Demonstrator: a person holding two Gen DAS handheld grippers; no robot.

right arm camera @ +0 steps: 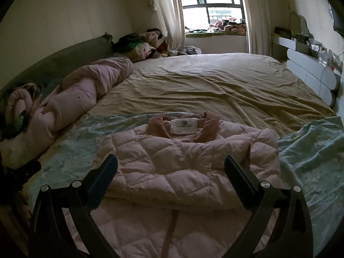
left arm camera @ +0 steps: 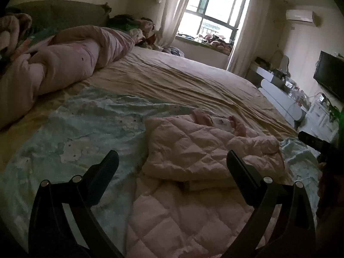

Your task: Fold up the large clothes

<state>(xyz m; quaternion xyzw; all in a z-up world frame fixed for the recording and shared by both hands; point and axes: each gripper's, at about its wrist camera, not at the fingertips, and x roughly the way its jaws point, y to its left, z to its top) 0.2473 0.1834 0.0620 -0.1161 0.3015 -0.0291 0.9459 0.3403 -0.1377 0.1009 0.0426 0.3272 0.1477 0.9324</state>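
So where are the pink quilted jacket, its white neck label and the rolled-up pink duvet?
Pink quilted jacket [right arm camera: 172, 161]: right wrist view, folded upper layer.
White neck label [right arm camera: 183, 125]: right wrist view, label's centre.
Rolled-up pink duvet [left arm camera: 71, 58]: left wrist view, middle of the roll.

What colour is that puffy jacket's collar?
Dusty pink, darker than the pale quilted jacket; the collar shows best in the right wrist view.

A bed [right arm camera: 215, 81] covered by a rumpled tan sheet [left arm camera: 182, 79] fills the room. A pale blue patterned blanket [left arm camera: 86, 124] lies over its near part. A rolled pink duvet [right arm camera: 81, 90] rests along the green headboard [right arm camera: 71, 56], with a heap of clothes [right arm camera: 139, 43] near the corner. Beyond are a window [right arm camera: 212, 2], white curtains [right arm camera: 167, 13], a television [left arm camera: 329, 79] and a wall air conditioner [left arm camera: 300, 15].
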